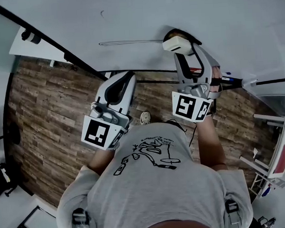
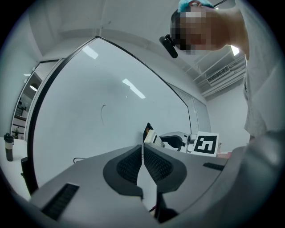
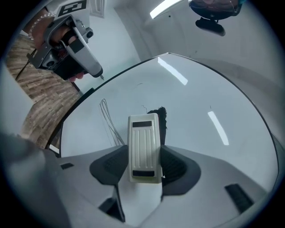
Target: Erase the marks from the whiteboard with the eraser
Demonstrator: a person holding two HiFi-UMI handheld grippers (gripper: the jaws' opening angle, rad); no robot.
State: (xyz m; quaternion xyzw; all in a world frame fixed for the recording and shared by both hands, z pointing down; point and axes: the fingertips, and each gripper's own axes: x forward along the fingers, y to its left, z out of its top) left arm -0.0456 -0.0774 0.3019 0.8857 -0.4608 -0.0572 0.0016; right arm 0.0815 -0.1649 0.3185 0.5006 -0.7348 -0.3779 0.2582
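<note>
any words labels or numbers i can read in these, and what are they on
No readable text anywhere.
Shirt: small print over a drawing, too blurred to read.
Cubes: black-and-white square codes, no letters.
Whiteboard: thin pen loops, no words.
Eraser: no label.

The right gripper [image 1: 181,50] is reaching up to the whiteboard [image 1: 126,19], its jaws clamping the eraser [image 3: 144,147] at the board's face, with the right forearm [image 1: 208,140] stretching out behind it. The left gripper [image 1: 125,80] is hovering just below the whiteboard's lower edge, jaws pressing together on nothing.
</note>
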